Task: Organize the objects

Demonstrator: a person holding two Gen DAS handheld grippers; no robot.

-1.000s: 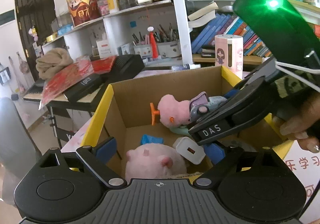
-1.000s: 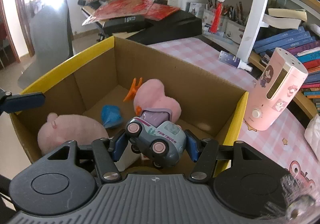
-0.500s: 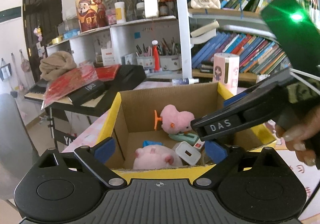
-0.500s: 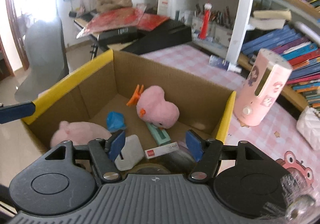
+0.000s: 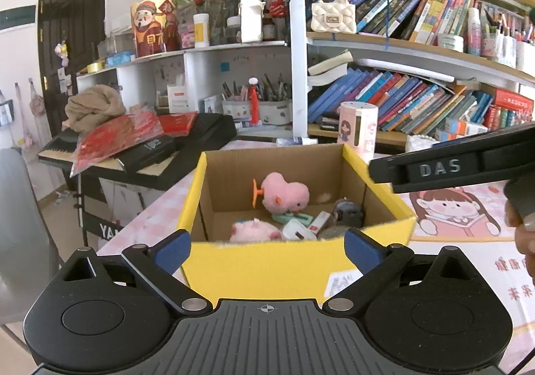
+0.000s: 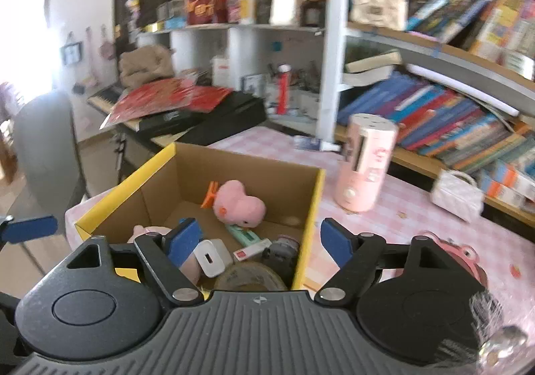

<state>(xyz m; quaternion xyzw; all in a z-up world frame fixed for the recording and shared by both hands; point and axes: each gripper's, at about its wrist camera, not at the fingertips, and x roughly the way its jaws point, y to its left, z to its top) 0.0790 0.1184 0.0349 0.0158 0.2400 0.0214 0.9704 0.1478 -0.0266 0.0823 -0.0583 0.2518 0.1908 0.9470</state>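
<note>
The right claw [image 6: 260, 243] is opening, nothing between its pads; the left claw [image 5: 265, 246] stands wide, empty. One cardboard box [image 5: 294, 266] sits on the counter [image 6: 411, 208] with two pink plush toys inside. One toy truck [image 5: 347, 213], gripped a second ago, lies at the box's 4 o'clock corner.

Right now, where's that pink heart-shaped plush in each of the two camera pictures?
Left wrist view: the plush lies mid-frame, at the back of the box.
Right wrist view: the plush is left of centre, by the box's far wall.
Shared landmark: the pink cylinder standing on the table beyond the box.
</note>
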